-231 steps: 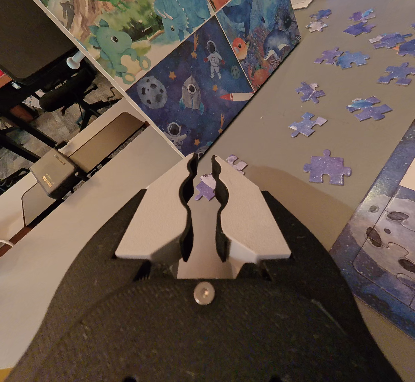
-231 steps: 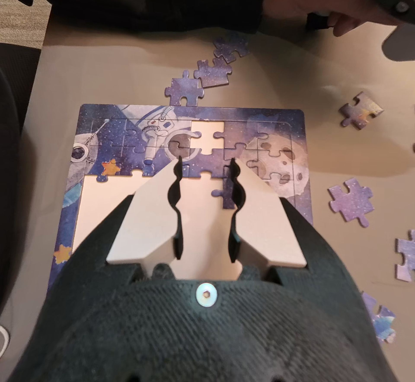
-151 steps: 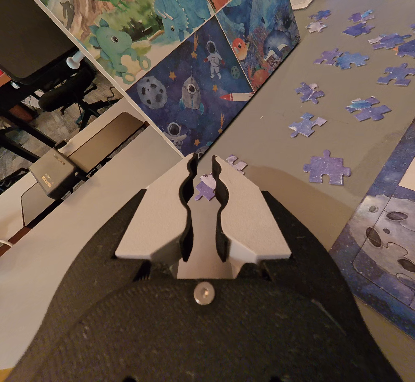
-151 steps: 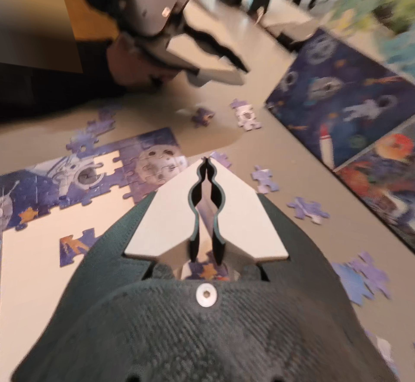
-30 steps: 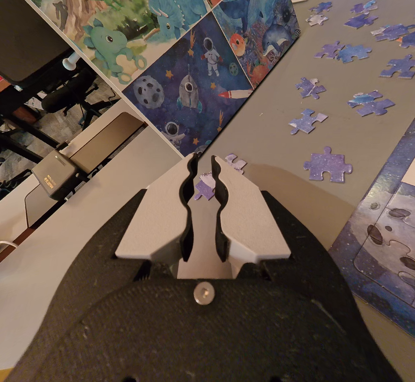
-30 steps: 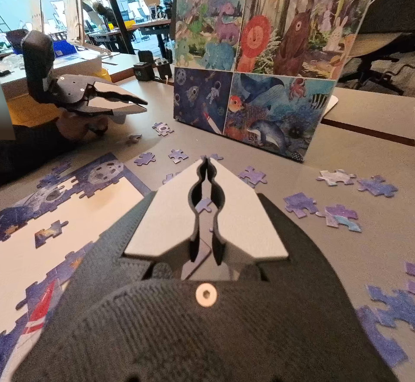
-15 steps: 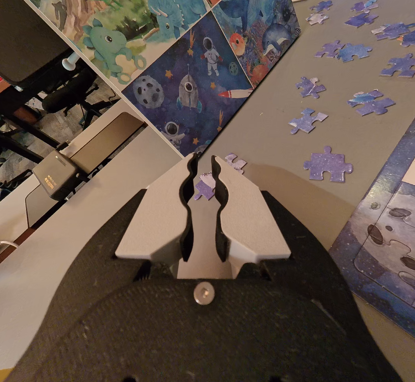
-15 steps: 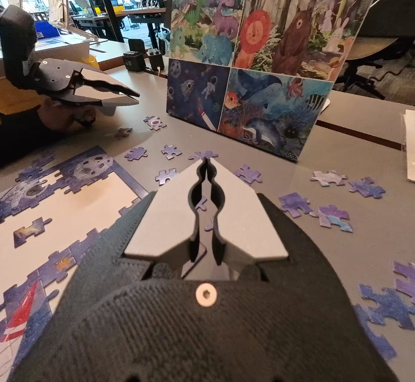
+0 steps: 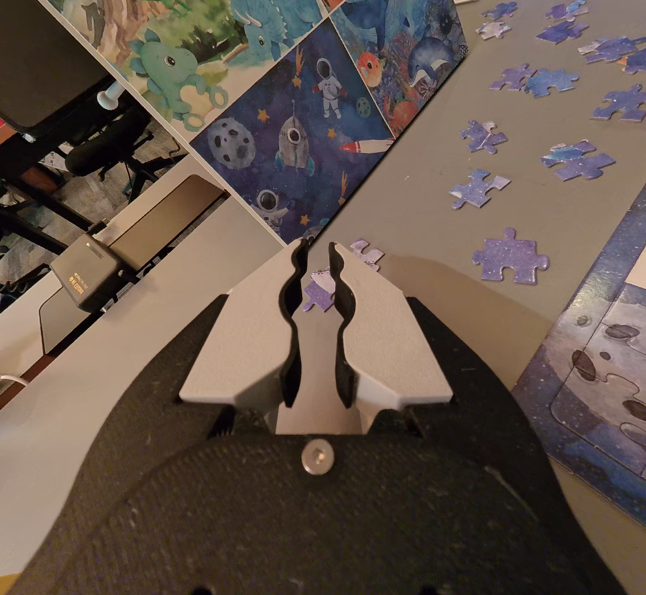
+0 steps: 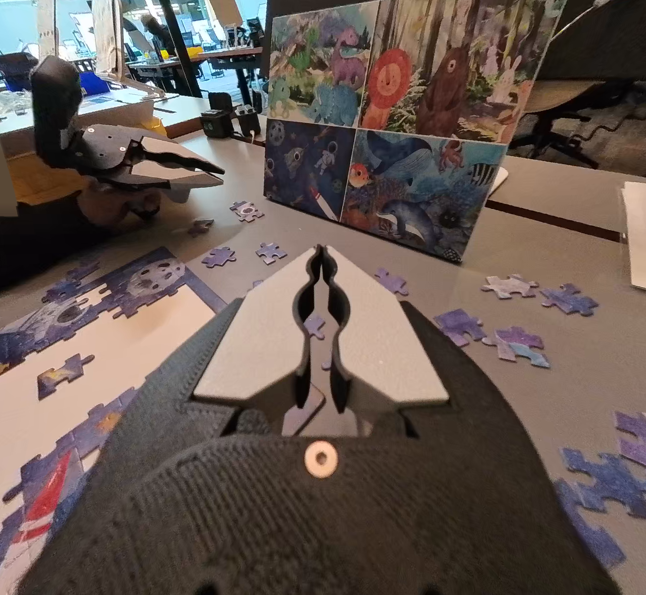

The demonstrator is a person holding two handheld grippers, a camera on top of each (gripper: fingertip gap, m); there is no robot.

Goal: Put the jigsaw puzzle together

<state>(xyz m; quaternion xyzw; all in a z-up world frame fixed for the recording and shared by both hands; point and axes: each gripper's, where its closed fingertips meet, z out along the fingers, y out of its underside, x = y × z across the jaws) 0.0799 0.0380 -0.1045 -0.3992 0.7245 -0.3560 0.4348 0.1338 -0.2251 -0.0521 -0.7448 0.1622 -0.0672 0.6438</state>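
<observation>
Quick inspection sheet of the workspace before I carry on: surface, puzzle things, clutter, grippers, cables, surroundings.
Surface: grey table, matte, with loose pieces scattered across it.
Job's things: puzzle tray partly filled, with a pale bare middle; loose puzzle pieces to its right; picture box standing upright behind them.
Clutter: white sheet at the far right edge.
Grippers: left gripper has its jaws slightly apart, holding nothing, above a purple piece; right gripper has its jaws closed at the tips with nothing between them.
Cables: a white lead at the black chargers.
Surroundings: office chairs, and other desks beyond.
</observation>
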